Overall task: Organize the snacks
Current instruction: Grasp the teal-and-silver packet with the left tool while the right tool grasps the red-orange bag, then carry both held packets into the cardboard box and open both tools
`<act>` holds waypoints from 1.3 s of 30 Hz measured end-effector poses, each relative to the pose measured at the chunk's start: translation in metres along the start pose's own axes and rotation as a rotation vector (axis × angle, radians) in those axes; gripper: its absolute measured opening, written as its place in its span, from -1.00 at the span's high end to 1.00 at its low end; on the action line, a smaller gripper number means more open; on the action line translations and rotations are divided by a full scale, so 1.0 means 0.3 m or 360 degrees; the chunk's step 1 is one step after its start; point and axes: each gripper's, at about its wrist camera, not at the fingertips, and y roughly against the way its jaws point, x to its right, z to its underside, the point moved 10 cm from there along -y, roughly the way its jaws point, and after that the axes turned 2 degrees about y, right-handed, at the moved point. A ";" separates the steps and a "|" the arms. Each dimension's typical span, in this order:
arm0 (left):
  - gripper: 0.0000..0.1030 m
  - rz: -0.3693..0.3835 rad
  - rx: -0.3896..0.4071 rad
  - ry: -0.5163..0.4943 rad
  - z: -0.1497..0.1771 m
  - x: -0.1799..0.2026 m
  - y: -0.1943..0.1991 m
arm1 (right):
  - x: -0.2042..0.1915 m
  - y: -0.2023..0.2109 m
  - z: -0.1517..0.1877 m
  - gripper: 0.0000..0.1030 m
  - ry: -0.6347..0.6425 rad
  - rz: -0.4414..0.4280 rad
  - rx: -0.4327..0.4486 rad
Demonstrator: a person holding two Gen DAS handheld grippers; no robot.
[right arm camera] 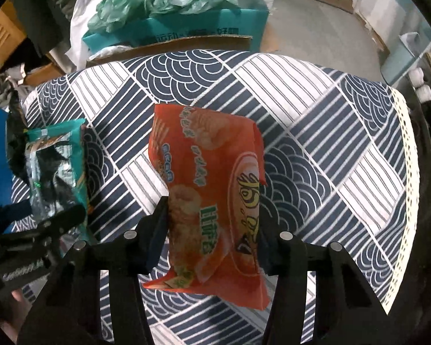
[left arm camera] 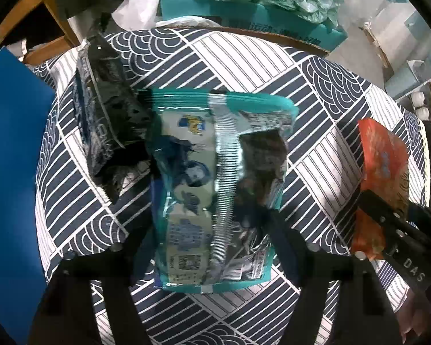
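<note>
- Looking down the left wrist camera, the left claw [left arm camera: 212, 247] has its two black fingers either side of a teal snack bag [left arm camera: 215, 189], which lies back-side up on the patterned cloth of the surface [left arm camera: 273, 66]. Fingers sit right at the bag's edges, but honestly can't tell if they're actually pressing on it.
- Just off the claw's left finger, further out, there's a dark snack bag [left arm camera: 106, 120] touching the teal one's edge. Way past that, a blue board [left arm camera: 11, 172] fills the left edge.
- Far right of this claw: the orange snack bag [left arm camera: 382, 178] with the other claw clamped on it.
- Beyond the surface's far edge sits a teal box [left arm camera: 244, 14] stuffed with green plastic.
- Over on the right wrist camera, the right claw [right arm camera: 212, 241] is pinching that orange snack bag [right arm camera: 209, 189] by its sides, bag crumpled between the fingers and its near end hanging above the cloth.
- Off to this claw's left, the teal snack bag [right arm camera: 57, 169] shows with the left claw's finger beside it.
</note>
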 end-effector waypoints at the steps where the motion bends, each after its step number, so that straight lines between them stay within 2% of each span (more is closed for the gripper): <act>1: -0.29 0.0007 0.0006 0.0005 -0.001 -0.007 0.005 | 0.002 0.006 0.003 -0.01 -0.0005 0.0000 0.0000; 9: -0.29 0.0095 -0.0019 -0.0026 0.020 -0.022 0.040 | -0.042 0.060 -0.002 -0.01 -0.0010 -0.0029 0.0044; 26: -0.29 0.0277 0.0011 -0.0091 0.122 -0.132 0.250 | -0.173 0.236 0.048 -0.01 0.0007 -0.0036 0.0112; 39: -0.29 0.0376 0.0152 -0.0158 0.155 -0.187 0.448 | -0.296 0.368 0.071 -0.01 -0.0012 -0.0119 0.0198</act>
